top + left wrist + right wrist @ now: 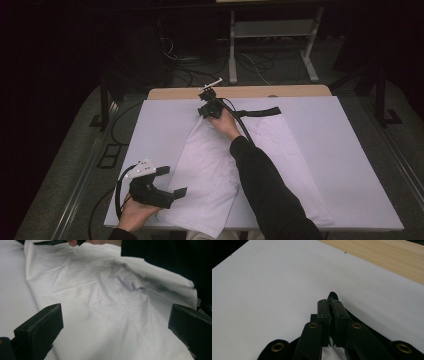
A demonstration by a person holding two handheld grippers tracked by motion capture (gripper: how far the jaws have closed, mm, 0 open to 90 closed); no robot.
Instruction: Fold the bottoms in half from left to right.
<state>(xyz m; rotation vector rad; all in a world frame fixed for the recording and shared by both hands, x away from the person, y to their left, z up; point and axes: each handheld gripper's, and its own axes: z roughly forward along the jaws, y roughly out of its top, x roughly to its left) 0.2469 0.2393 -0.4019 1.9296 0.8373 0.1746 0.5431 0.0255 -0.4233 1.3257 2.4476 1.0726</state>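
The right hand-held gripper (209, 109) is pinching the white pants (215, 170) tight by their black waistband at 12 o'clock on the bench (360, 165), while the left hand-held gripper (172, 182) is waiting wide open and empty at 7 o'clock, probably needing to grab the near leg for folding.

The white garment (220, 165) lies flat on the white table cover, spreading from the far middle toward the near edge. It has a black waistband (260, 112) at its far end. The cloth is wrinkled, and its left part is folded over the middle. The near end hangs slightly over the table's near edge.
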